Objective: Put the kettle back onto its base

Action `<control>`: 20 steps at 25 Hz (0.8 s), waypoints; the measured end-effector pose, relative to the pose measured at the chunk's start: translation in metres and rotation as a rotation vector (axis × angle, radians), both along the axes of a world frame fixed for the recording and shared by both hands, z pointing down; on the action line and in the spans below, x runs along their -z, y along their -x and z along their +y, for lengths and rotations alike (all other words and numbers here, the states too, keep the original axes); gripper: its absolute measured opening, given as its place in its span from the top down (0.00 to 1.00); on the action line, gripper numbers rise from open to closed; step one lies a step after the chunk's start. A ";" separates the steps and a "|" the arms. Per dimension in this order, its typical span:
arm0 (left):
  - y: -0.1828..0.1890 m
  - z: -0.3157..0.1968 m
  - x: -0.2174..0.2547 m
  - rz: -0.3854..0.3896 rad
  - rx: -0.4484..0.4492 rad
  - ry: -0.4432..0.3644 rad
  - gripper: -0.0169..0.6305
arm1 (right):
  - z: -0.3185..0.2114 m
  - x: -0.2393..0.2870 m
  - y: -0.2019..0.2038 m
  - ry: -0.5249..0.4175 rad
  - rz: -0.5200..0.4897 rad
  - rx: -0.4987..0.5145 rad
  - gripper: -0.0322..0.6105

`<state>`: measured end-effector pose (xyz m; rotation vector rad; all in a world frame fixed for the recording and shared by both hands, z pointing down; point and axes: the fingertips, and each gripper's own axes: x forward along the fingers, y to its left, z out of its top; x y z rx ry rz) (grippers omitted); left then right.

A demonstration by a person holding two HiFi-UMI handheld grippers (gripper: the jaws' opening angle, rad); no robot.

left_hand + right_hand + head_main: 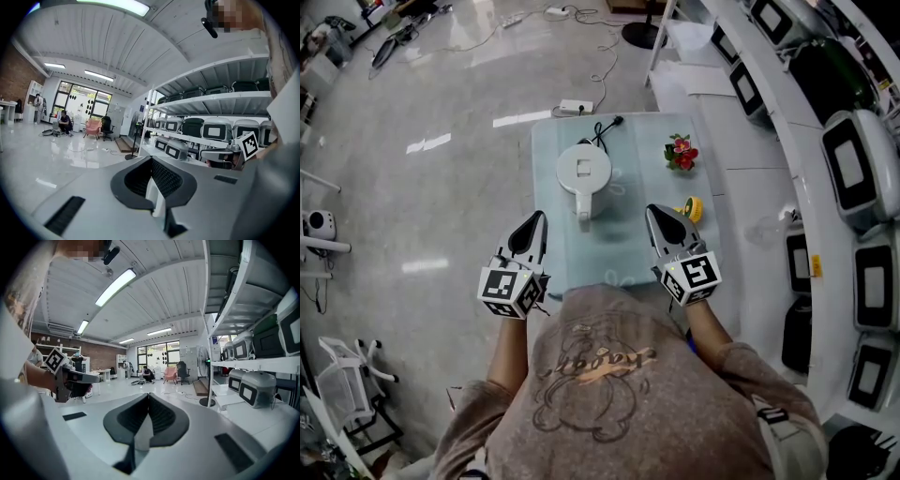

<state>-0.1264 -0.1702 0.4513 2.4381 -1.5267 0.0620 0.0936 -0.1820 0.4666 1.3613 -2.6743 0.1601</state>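
Observation:
A white kettle [584,173] stands on the pale glass table [630,246], its handle turned toward me and a black cord [604,128] running off behind it. Whatever it rests on is hidden beneath it. My left gripper [535,219] hovers over the table's near left edge, left of the handle, jaws together and empty. My right gripper [655,213] hangs to the right of the kettle, also shut with nothing in it. In the left gripper view [151,159] and the right gripper view [148,395] the jaws meet at their tips and point out over the room, apart from the kettle.
A small red flower ornament [681,153] and a yellow object [692,208] sit on the table's right side. A white power strip [576,107] lies on the floor behind the table. Shelves of cases [853,169] run along the right.

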 end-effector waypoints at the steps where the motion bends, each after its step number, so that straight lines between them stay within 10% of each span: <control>1: 0.001 0.001 -0.004 -0.002 0.003 0.003 0.94 | 0.001 -0.004 0.000 0.007 -0.004 -0.005 0.95; 20: 0.007 0.021 -0.011 0.021 0.047 0.012 0.94 | 0.014 -0.021 0.007 0.048 -0.015 0.012 0.95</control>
